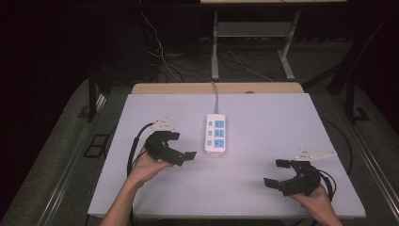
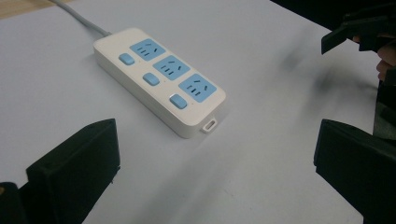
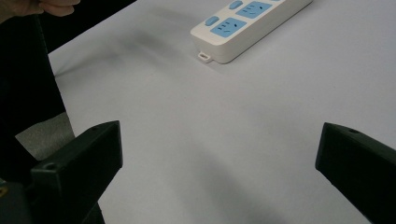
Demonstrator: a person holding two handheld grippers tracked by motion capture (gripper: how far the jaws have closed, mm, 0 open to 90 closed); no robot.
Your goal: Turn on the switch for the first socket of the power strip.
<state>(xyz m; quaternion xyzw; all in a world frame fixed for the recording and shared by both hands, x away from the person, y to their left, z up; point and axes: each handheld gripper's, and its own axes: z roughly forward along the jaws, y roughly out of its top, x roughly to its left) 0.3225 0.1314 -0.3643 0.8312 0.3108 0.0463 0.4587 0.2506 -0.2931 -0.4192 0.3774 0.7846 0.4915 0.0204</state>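
Your left claw hangs just over the pale table with its jaws spread wide and nothing between them. In the left gripper view the two black jaws rise at the bottom corners with bare tabletop between them. The power strip lies ahead of this claw and just to its right in the high view, close to the jaw tips but not touching them. It is white, with three blue sockets and three blue buttons, lying flat on the table. Its grey cord runs off the far end toward the wooden edge beyond the table's back.

Your right claw is also wide open and empty — its jaws stand well apart in the right gripper view, with only plain table surface between them. From this claw the power strip sits ahead and off to the left, well apart from the jaws, its near end with a small tab facing you.

The two claws are well apart from each other, one on each side of the strip's near end. From the left claw's camera the other claw shows at the upper right, dark and partly cut off by the frame. Each claw carries a grey plate — the left plate sits just behind its jaws.
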